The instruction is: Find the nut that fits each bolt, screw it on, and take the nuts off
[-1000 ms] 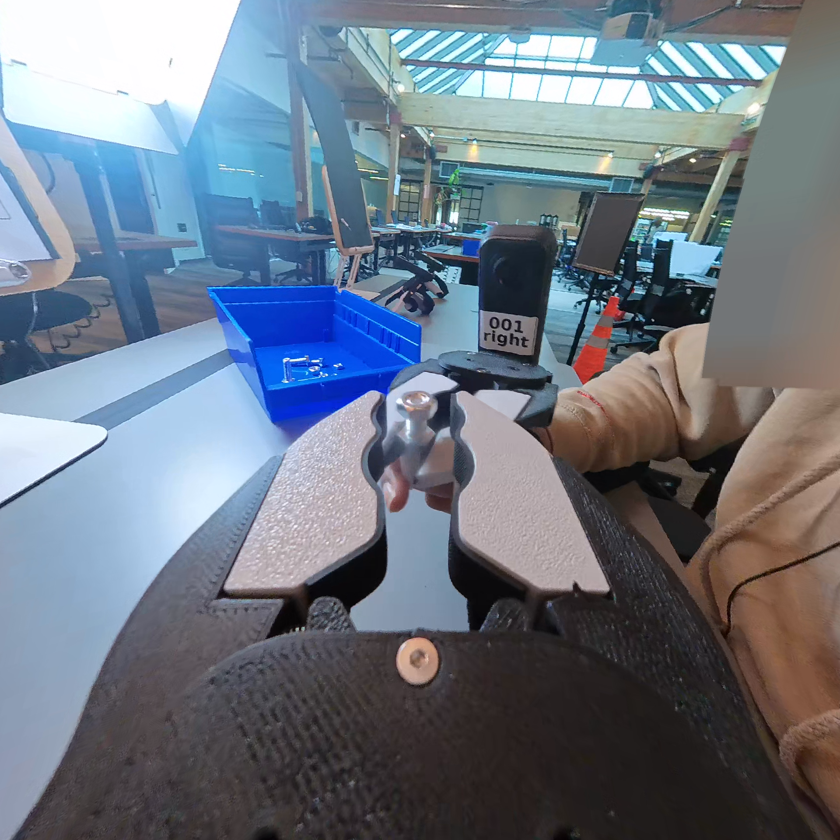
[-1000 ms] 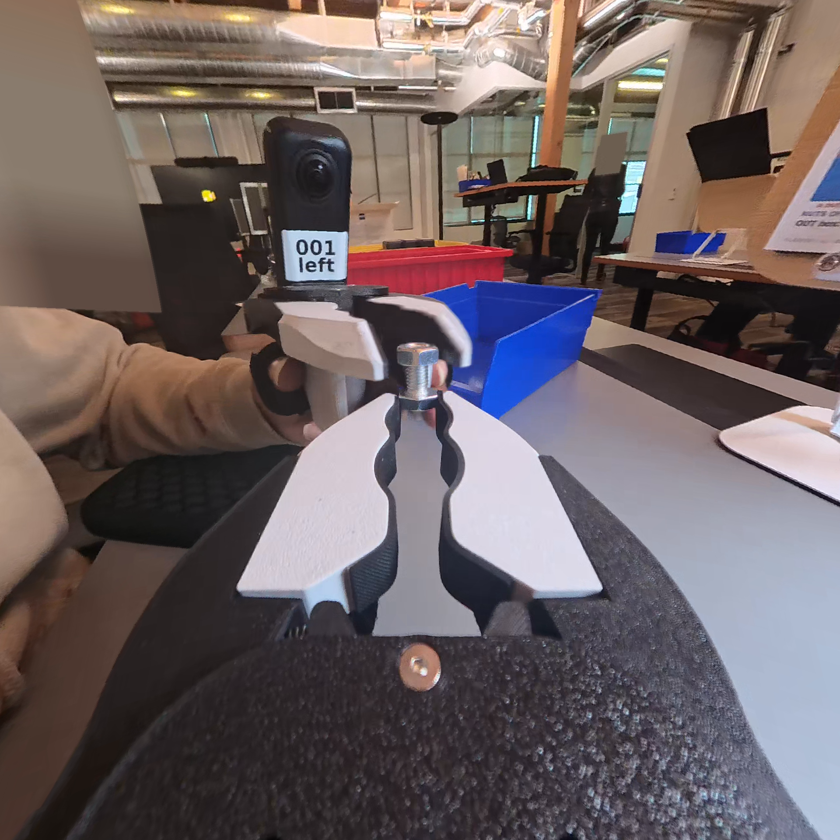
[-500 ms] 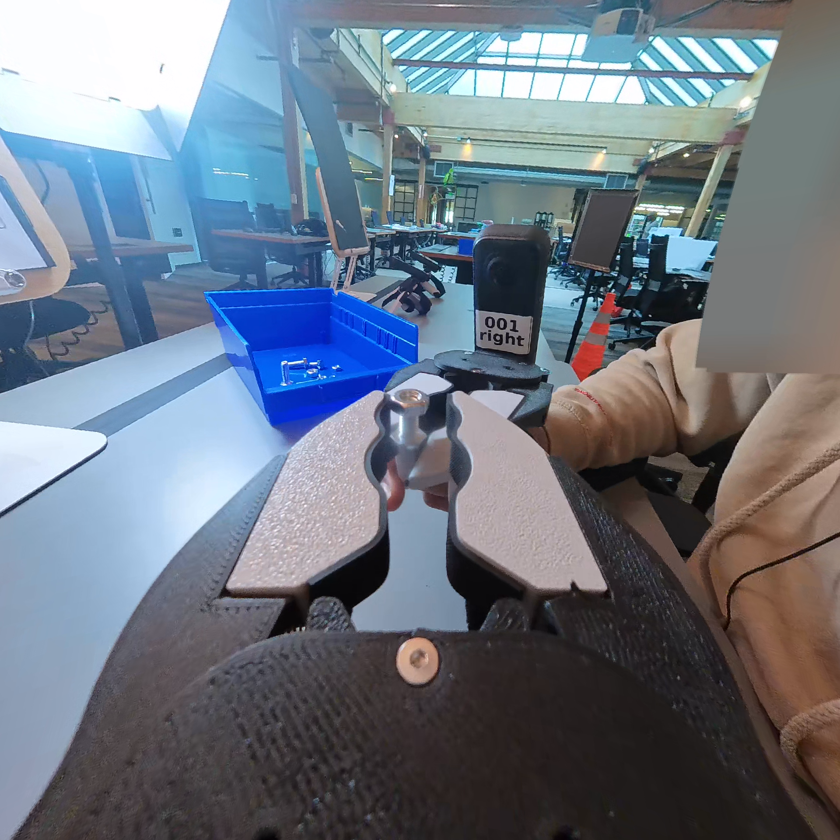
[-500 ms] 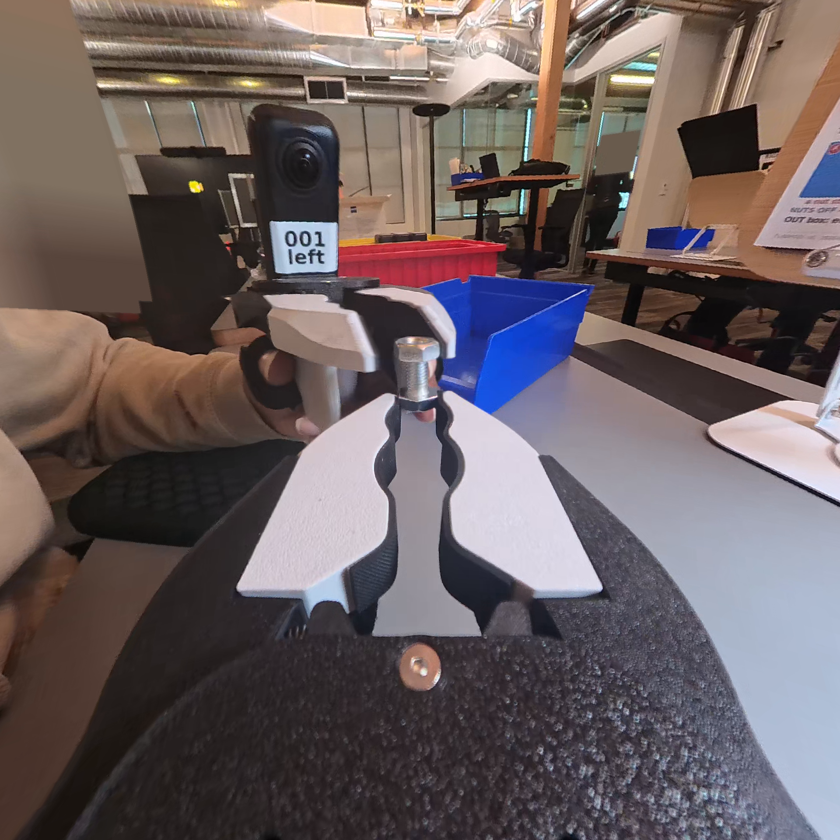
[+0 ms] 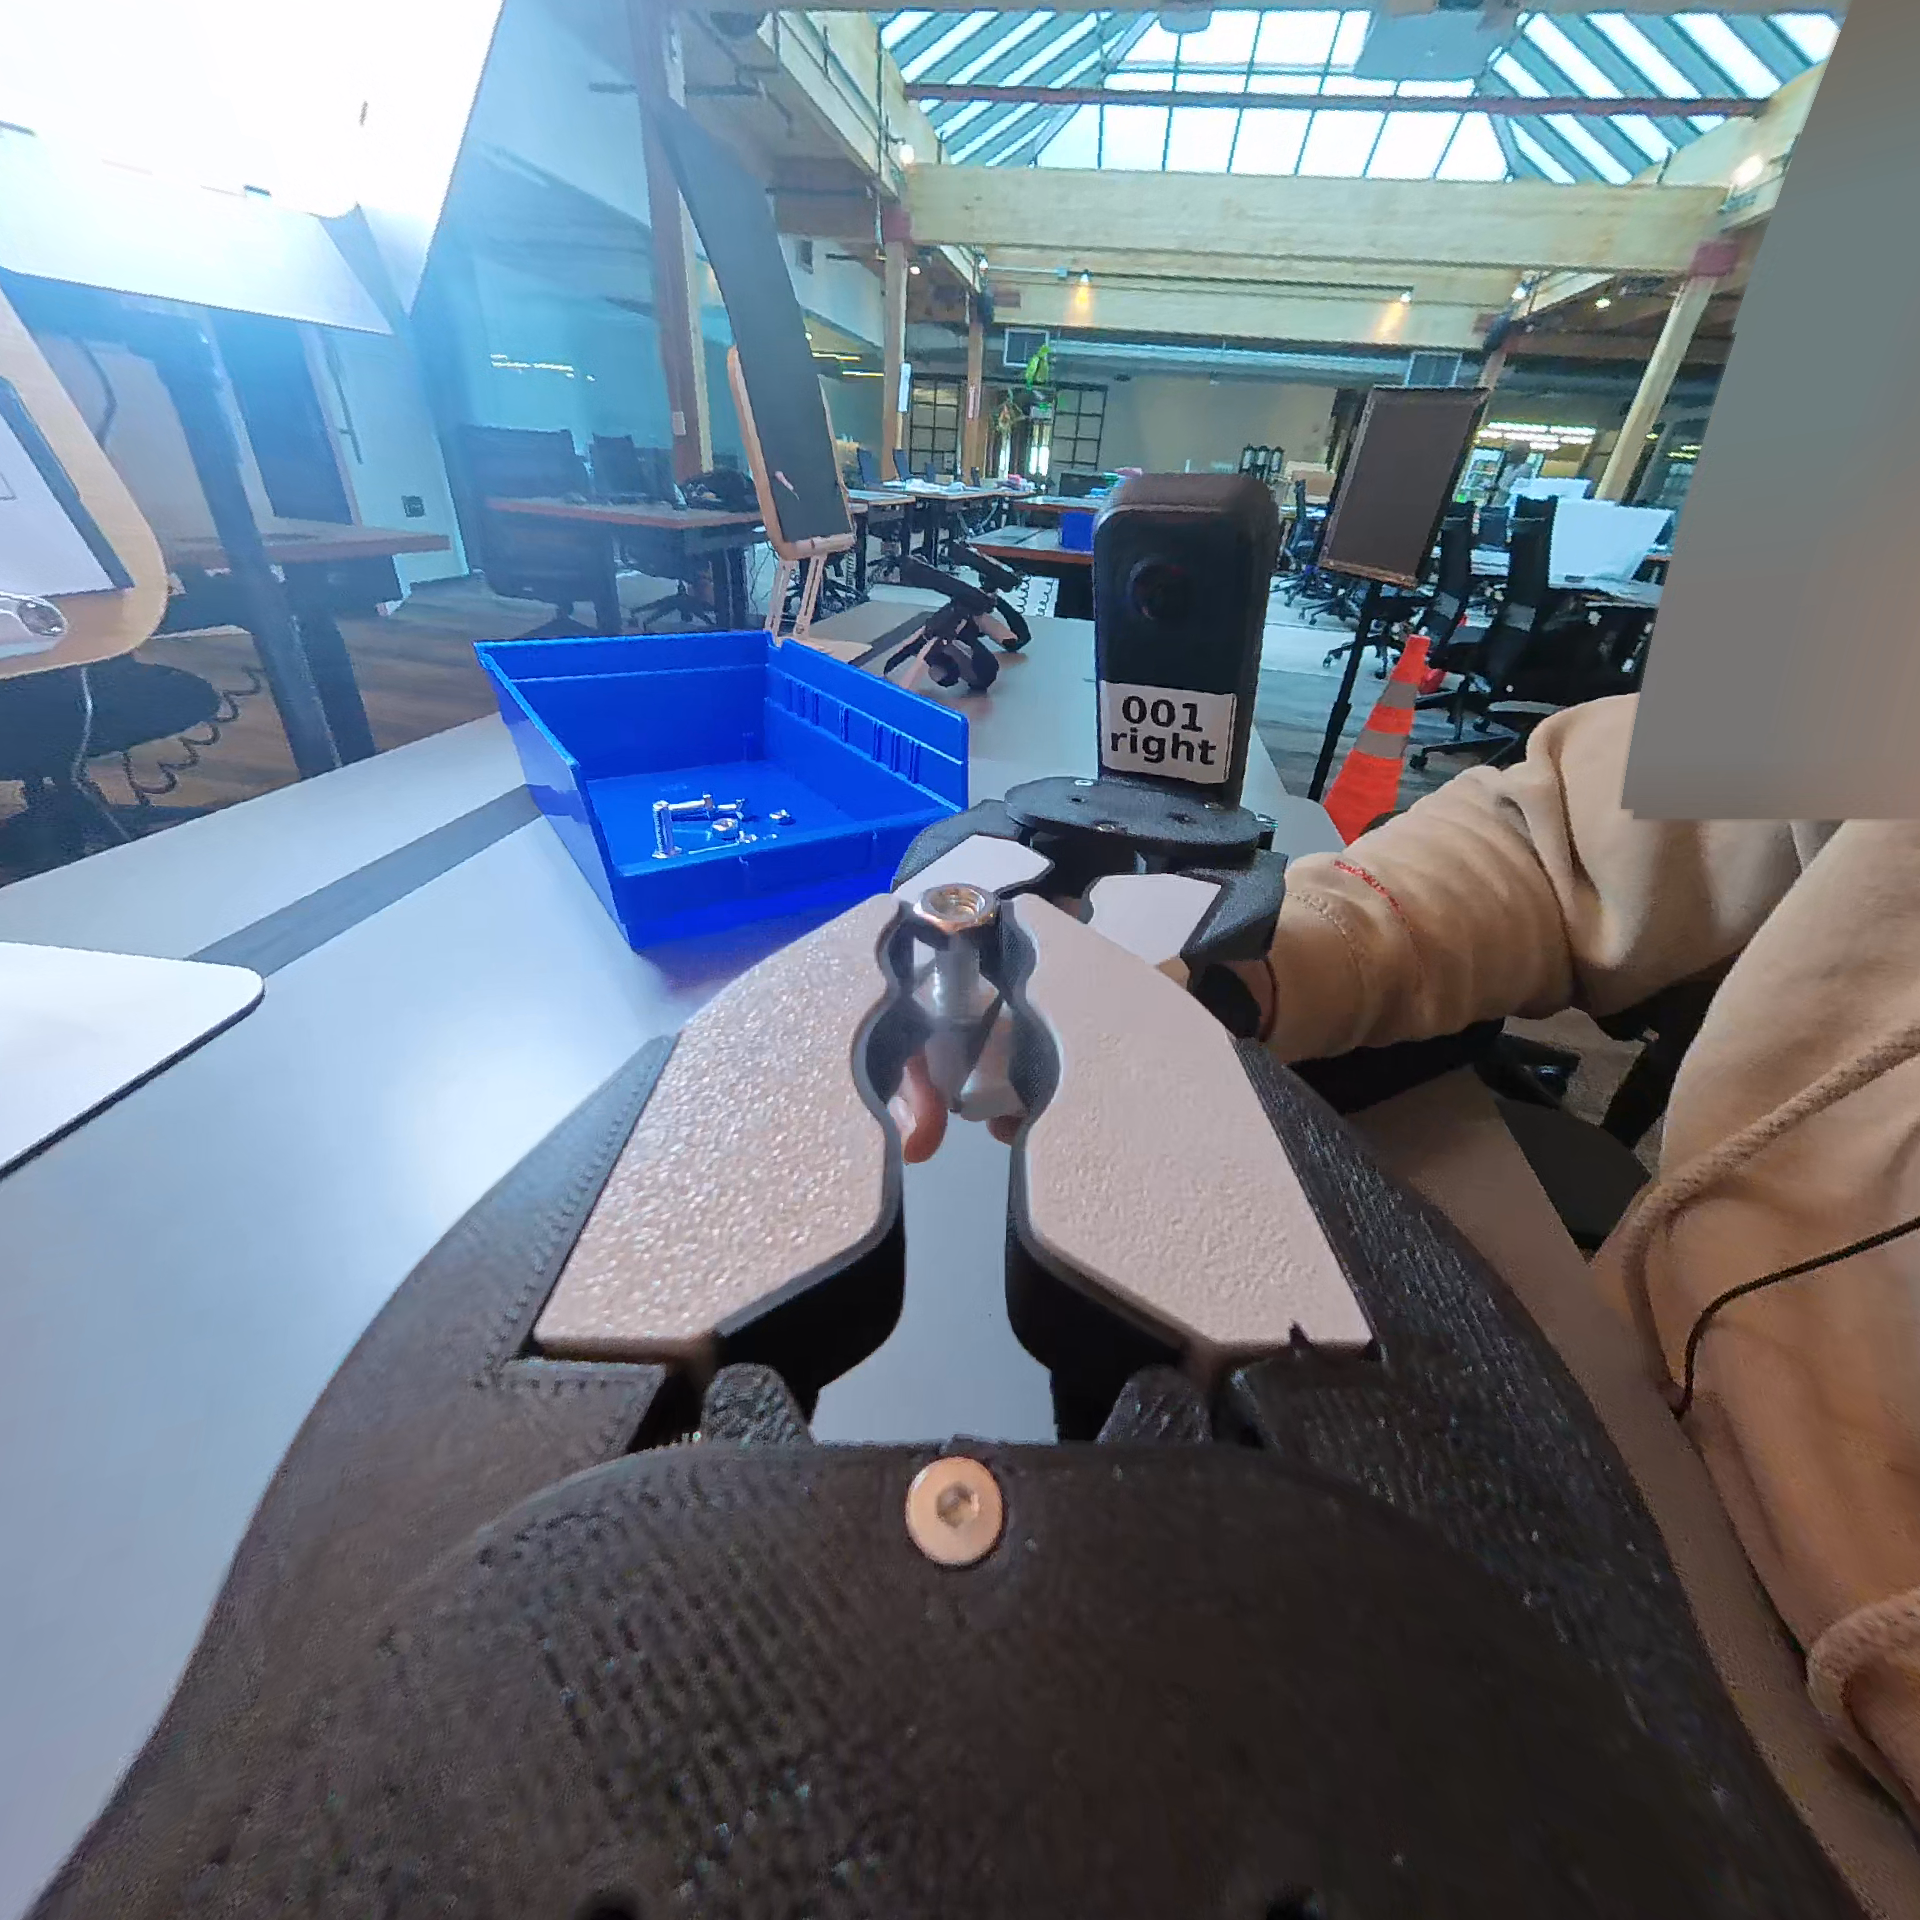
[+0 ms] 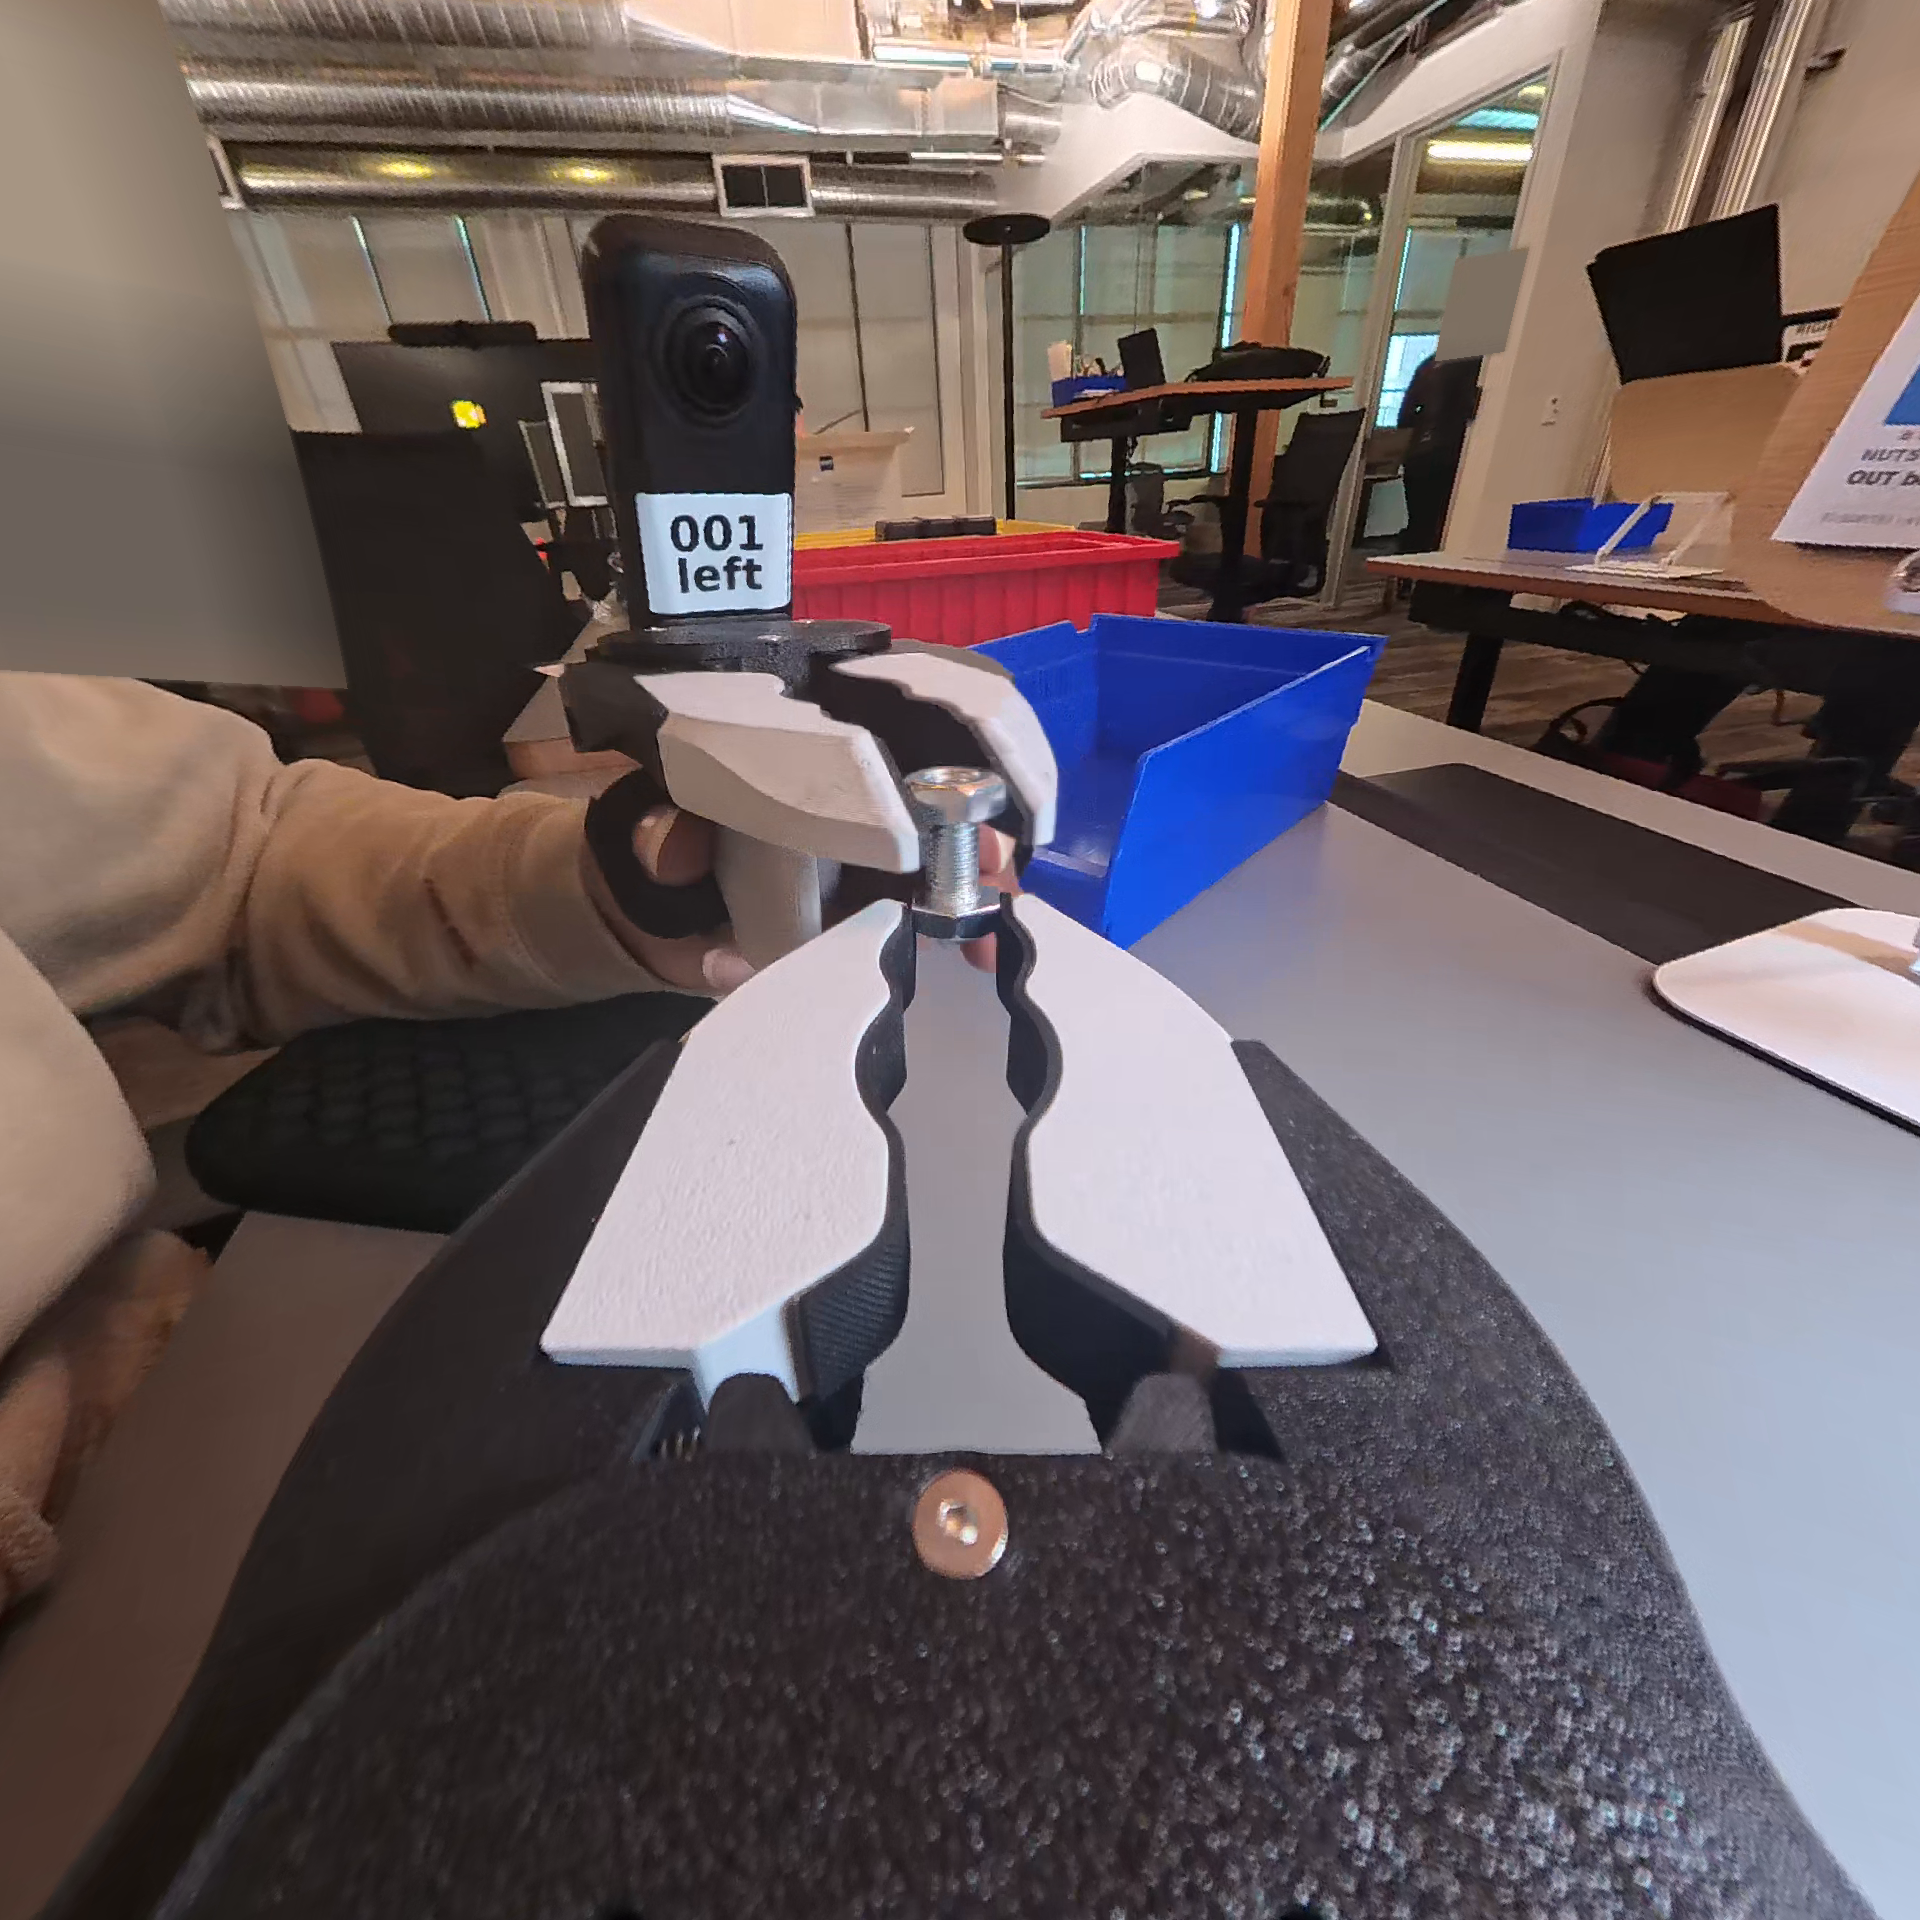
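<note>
Two hand-held grippers are meeting above the tabletop [image 6: 1455, 1039]: the left hand-held gripper [image 5: 951, 925] is clamping the bolt [image 6: 954, 847] by its head, the right hand-held gripper [image 6: 954, 925] is pinching the nut [image 6: 951, 923]. Any tilt risks cross-threading or dropping it.
</note>
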`<action>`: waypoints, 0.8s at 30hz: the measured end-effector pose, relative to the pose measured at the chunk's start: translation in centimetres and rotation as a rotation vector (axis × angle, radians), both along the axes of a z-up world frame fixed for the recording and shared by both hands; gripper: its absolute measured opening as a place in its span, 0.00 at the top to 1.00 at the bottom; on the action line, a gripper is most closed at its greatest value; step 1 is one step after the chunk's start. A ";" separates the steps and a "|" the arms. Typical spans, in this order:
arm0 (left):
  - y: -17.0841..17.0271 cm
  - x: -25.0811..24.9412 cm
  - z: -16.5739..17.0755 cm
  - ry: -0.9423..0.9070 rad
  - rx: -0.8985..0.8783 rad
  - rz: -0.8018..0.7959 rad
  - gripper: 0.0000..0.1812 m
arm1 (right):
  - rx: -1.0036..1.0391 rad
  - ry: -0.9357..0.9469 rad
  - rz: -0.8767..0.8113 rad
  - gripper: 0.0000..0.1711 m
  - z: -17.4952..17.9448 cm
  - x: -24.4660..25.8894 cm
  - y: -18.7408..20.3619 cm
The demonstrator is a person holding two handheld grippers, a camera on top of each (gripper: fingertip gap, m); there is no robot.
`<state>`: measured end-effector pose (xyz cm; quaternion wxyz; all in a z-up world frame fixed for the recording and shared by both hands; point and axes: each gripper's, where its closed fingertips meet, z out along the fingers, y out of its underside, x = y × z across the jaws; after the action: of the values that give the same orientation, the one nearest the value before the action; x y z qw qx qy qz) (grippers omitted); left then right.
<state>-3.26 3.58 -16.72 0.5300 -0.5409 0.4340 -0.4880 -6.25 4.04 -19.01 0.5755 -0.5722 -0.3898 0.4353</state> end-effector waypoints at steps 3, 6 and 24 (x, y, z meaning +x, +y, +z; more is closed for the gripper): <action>0.2 -0.1 0.0 0.003 0.008 0.018 0.92 | -0.001 0.001 -0.011 0.91 0.0 0.2 0.2; 0.4 -0.2 0.0 0.005 0.007 0.024 0.90 | -0.007 -0.005 -0.042 0.91 0.0 0.4 0.7; 0.8 -0.4 -0.2 0.041 0.053 0.067 0.92 | -0.028 -0.038 -0.031 0.91 -0.7 0.1 0.6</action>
<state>-3.62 4.34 -16.95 0.5514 -0.5507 0.4393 -0.4469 -6.16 4.68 -19.70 0.5665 -0.5944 -0.3856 0.4208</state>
